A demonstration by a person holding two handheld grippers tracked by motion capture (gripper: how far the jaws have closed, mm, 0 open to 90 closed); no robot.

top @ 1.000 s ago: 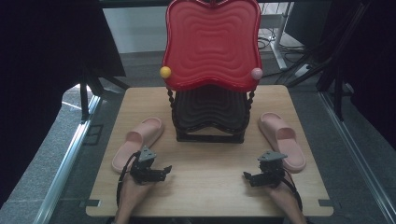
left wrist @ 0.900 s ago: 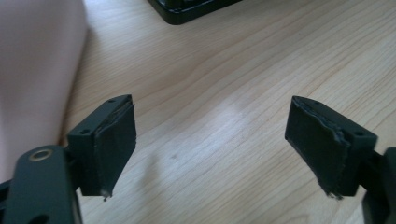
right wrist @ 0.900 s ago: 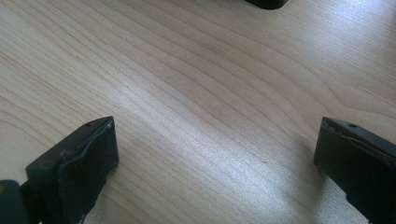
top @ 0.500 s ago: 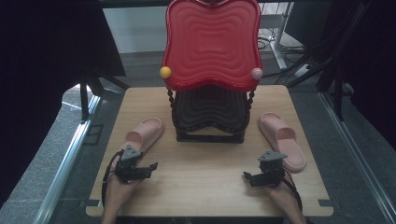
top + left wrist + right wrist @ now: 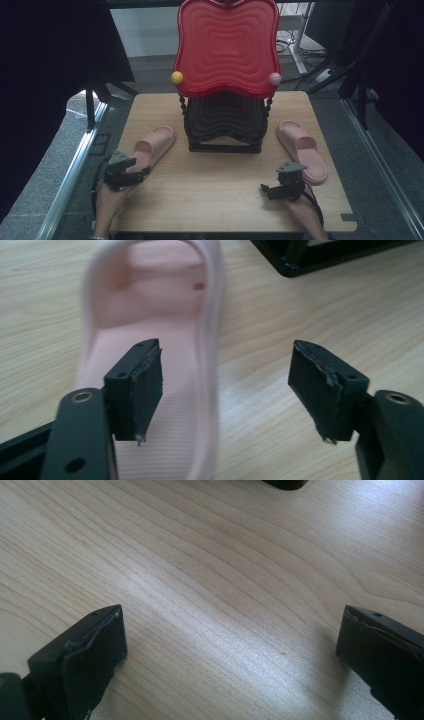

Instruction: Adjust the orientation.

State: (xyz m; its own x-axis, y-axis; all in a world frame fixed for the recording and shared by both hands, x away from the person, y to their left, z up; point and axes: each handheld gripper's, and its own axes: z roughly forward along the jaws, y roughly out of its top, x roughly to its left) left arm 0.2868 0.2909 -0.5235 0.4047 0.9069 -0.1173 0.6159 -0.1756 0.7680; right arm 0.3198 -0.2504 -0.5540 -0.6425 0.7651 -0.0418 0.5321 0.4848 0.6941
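The left gripper (image 5: pixel 227 390) holds its jaws wide apart, astride the side wall of the left pink slipper (image 5: pixel 165 360), one jaw over the footbed, the other over the wooden table (image 5: pixel 280 330). The right gripper (image 5: pixel 230 665), jaws likewise spread, hovers over bare wood; the right pink slipper (image 5: pixel 302 149) lies just beside it, outward.

Lab: railed test table (image 5: pixel 225 195), cables (image 5: pixel 287 45)

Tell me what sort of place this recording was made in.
Probably a lab or test bench rather than a home: a bare wooden table framed by metal rails, cables on the floor behind, and staged props, a red chair-like rack and two pink slippers.
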